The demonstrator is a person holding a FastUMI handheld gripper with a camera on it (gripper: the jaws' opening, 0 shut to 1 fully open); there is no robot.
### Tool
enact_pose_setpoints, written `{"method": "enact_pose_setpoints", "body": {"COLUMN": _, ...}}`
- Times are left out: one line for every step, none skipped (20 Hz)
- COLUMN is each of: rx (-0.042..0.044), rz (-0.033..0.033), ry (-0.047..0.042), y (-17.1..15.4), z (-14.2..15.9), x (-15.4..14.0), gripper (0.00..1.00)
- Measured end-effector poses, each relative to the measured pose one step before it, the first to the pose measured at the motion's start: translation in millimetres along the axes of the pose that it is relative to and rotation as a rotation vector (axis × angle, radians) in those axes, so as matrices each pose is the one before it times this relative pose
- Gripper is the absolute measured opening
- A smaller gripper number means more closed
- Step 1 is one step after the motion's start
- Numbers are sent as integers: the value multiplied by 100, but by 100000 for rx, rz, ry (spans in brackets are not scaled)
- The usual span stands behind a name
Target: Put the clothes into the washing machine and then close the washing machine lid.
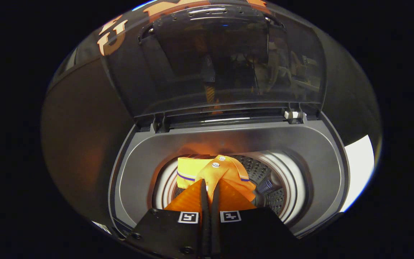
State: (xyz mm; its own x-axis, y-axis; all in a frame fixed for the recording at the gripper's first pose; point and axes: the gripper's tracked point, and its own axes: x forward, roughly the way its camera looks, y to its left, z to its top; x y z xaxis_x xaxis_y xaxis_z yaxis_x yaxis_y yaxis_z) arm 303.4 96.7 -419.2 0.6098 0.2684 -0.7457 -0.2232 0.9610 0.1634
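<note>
While over the washing machine (pixel 228 144) drum, jaws clenched on the orange shirt (pixel 225 172).

glossy see-through lid (pixel 228 61), cloth shirt (pixel 221 172), perforated drum (pixel 264 180)

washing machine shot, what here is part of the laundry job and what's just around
Part of the job:
- orange shirt, pinched between the closed gripper fingers, hanging over the drum
- washing machine, top opening
- lid, raised upright behind the opening

Just around:
- pale floor patch beside the machine
</note>
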Motion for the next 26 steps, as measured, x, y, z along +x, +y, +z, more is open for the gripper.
{"method": "enact_pose_setpoints", "body": {"rx": -130, "rz": -1627, "ry": 804, "y": -442, "z": -226, "x": 55, "gripper": 8}}
{"method": "enact_pose_setpoints", "body": {"rx": 260, "rz": -2564, "ry": 2692, "y": -572, "z": -648, "x": 361, "gripper": 18}}
{"method": "enact_pose_setpoints", "body": {"rx": 831, "rz": -784, "ry": 2246, "y": -218, "z": -483, "x": -462, "gripper": 39}}
{"method": "enact_pose_setpoints", "body": {"rx": 1887, "rz": 276, "ry": 1134, "y": 226, "z": -561, "x": 830, "gripper": 59}}
{"method": "enact_pose_setpoints", "body": {"rx": 1241, "rz": 542, "ry": -500, "y": -30, "z": 312, "x": -750, "gripper": 79}}
{"method": "enact_pose_setpoints", "body": {"rx": 581, "rz": -202, "ry": -673, "y": 98, "z": 77, "x": -388, "gripper": 99}}
{"method": "enact_pose_setpoints", "body": {"rx": 324, "rz": 59, "ry": -1258, "y": 123, "z": 228, "x": -437, "gripper": 99}}
{"method": "enact_pose_setpoints", "body": {"rx": 362, "rz": 425, "ry": -1652, "y": 298, "z": 365, "x": -400, "gripper": 99}}
{"method": "enact_pose_setpoints", "body": {"rx": 351, "rz": 796, "ry": -1379, "y": 372, "z": 283, "x": -454, "gripper": 99}}
{"method": "enact_pose_setpoints", "body": {"rx": 345, "rz": 640, "ry": -1311, "y": 356, "z": 388, "x": -473, "gripper": 99}}
{"method": "enact_pose_setpoints", "body": {"rx": -8, "rz": 404, "ry": -1301, "y": 170, "z": 326, "x": -404, "gripper": 99}}
{"method": "enact_pose_setpoints", "body": {"rx": -187, "rz": -157, "ry": -1176, "y": 76, "z": 340, "x": -407, "gripper": 99}}
{"method": "enact_pose_setpoints", "body": {"rx": -355, "rz": -286, "ry": -1041, "y": -13, "z": 171, "x": -476, "gripper": 99}}
{"method": "enact_pose_setpoints", "body": {"rx": -344, "rz": -50, "ry": -1261, "y": 86, "z": 187, "x": -259, "gripper": 99}}
{"method": "enact_pose_setpoints", "body": {"rx": -388, "rz": 40, "ry": -1076, "y": -4, "z": 33, "x": -313, "gripper": 99}}
{"method": "enact_pose_setpoints", "body": {"rx": -281, "rz": -178, "ry": -906, "y": 17, "z": 207, "x": -346, "gripper": 99}}
{"method": "enact_pose_setpoints", "body": {"rx": -137, "rz": -238, "ry": -927, "y": -129, "z": 23, "x": -351, "gripper": 99}}
{"method": "enact_pose_setpoints", "body": {"rx": 51, "rz": -447, "ry": -1401, "y": 23, "z": 362, "x": -498, "gripper": 99}}
{"method": "enact_pose_setpoints", "body": {"rx": 31, "rz": -387, "ry": -2453, "y": 41, "z": 600, "x": -734, "gripper": 99}}
{"method": "enact_pose_setpoints", "body": {"rx": -135, "rz": -189, "ry": -2675, "y": 167, "z": 938, "x": -893, "gripper": 99}}
{"method": "enact_pose_setpoints", "body": {"rx": -254, "rz": 488, "ry": -3403, "y": 313, "z": 1368, "x": -1111, "gripper": 99}}
{"method": "enact_pose_setpoints", "body": {"rx": -454, "rz": 490, "ry": -4327, "y": 461, "z": 1906, "x": -1154, "gripper": 99}}
{"method": "enact_pose_setpoints", "body": {"rx": -563, "rz": 591, "ry": -5546, "y": 462, "z": 2345, "x": -1215, "gripper": 99}}
{"method": "enact_pose_setpoints", "body": {"rx": -1122, "rz": 390, "ry": -5723, "y": 467, "z": 2811, "x": -930, "gripper": 99}}
{"method": "enact_pose_setpoints", "body": {"rx": -1375, "rz": -200, "ry": -5672, "y": 282, "z": 3018, "x": -638, "gripper": 99}}
{"method": "enact_pose_setpoints", "body": {"rx": -1432, "rz": -98, "ry": -5216, "y": 308, "z": 3232, "x": -445, "gripper": 98}}
